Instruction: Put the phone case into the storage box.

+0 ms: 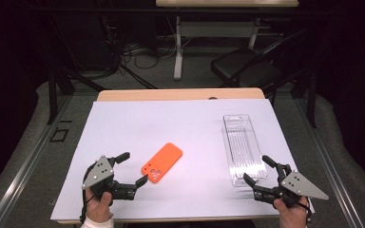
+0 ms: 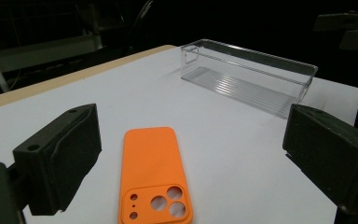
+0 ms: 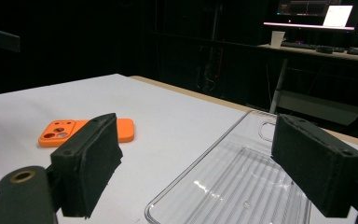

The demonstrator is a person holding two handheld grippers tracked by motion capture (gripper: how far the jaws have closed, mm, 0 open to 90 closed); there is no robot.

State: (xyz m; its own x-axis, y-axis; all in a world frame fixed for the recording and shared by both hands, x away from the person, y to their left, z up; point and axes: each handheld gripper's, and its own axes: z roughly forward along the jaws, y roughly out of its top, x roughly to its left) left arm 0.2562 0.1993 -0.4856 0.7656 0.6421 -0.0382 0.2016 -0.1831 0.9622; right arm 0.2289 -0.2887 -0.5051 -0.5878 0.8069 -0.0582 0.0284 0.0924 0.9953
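Note:
An orange phone case (image 1: 161, 162) lies flat on the white sheet, camera holes toward the near edge. My left gripper (image 1: 133, 167) stands open just left of it; in the left gripper view the phone case (image 2: 154, 175) lies between and ahead of the wide jaws, untouched. A clear plastic tray (image 1: 242, 147) lies on the right side of the sheet. My right gripper (image 1: 257, 168) is open at the tray's near end. The right gripper view has the tray (image 3: 242, 186) between its jaws, untouched, with the phone case (image 3: 81, 131) farther off.
The white sheet (image 1: 138, 123) covers a wooden table (image 1: 180, 94). Beyond it stand a black chair (image 1: 252, 69) and a desk leg (image 1: 177, 52) on the floor. A monitor and cup (image 3: 277, 38) sit on a far desk.

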